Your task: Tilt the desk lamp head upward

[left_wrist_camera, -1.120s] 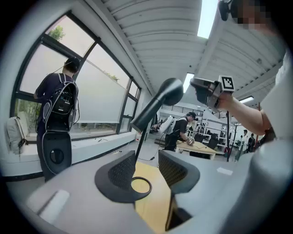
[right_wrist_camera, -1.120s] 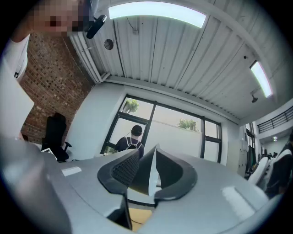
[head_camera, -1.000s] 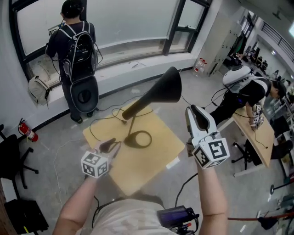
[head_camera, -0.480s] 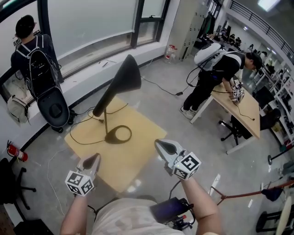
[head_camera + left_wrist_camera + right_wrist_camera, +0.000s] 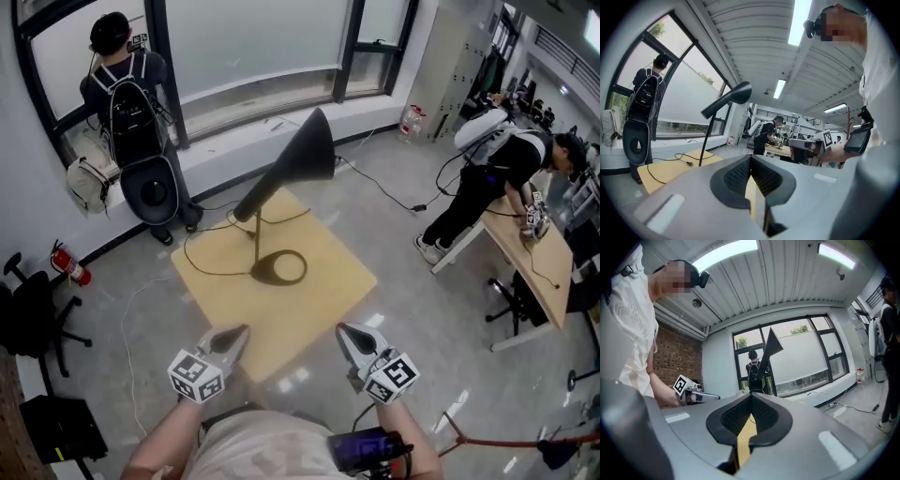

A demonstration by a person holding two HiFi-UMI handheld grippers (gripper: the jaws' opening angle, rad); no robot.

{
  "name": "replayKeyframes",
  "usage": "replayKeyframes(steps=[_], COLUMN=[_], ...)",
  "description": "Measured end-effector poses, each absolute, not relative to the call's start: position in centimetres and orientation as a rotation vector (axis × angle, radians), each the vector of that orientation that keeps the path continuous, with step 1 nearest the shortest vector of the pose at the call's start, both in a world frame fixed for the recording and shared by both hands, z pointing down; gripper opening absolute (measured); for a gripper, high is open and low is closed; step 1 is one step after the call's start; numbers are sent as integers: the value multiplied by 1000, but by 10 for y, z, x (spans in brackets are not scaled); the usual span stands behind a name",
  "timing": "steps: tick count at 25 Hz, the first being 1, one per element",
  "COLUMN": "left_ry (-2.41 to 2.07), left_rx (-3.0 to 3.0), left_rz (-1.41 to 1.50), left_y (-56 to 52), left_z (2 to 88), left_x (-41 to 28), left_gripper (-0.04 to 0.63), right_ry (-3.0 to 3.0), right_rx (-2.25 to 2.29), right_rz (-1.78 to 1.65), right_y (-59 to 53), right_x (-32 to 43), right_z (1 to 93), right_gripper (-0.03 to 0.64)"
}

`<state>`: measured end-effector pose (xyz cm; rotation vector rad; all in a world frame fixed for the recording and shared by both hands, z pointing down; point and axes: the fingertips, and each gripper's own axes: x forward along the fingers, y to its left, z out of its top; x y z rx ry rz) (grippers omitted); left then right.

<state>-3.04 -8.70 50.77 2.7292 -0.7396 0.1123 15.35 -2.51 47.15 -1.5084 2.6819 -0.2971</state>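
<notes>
The desk lamp stands on a square tan table [image 5: 323,298], its black cone head [image 5: 305,150] tilted up on a thin stem above a ring base [image 5: 278,268]. My left gripper [image 5: 240,332] and right gripper [image 5: 344,332] hover side by side at the table's near edge, well short of the lamp, both shut with nothing in them. In the left gripper view the jaws [image 5: 751,163] meet, and the lamp head [image 5: 733,96] shows ahead at upper left. The right gripper view shows closed jaws [image 5: 751,403] with the lamp head [image 5: 771,346] beyond.
A black cable [image 5: 211,255] loops across the table from the lamp. A person with a backpack [image 5: 127,94] stands at the window beside a black round case [image 5: 150,192]. Another person [image 5: 497,164] bends over a desk [image 5: 530,262] at right. A fire extinguisher [image 5: 70,267] and chair [image 5: 33,319] stand left.
My right gripper has dropped from beside the lamp head to the table's near edge and closed. My left gripper has drawn back from the table and closed. The lamp stays tilted up.
</notes>
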Motion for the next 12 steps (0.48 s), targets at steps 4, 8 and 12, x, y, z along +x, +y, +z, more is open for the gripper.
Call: replayKeyframes(steps=[4, 8, 12], left_ry=[-752, -748, -752], left_rx=[2715, 2722, 2726], left_rz=[115, 123, 136], left_y=[-70, -55, -41], left_z=[509, 510, 509], left_x=[-31, -29, -30], left_gripper=[2, 2, 2], right_ry=[2679, 2675, 2697], right_rx=[-1480, -1472, -1459], right_rz=[-317, -340, -336], right_y=[-12, 0, 7], right_x=[148, 145, 139], right_z=[474, 480, 482], right_gripper=[11, 11, 11])
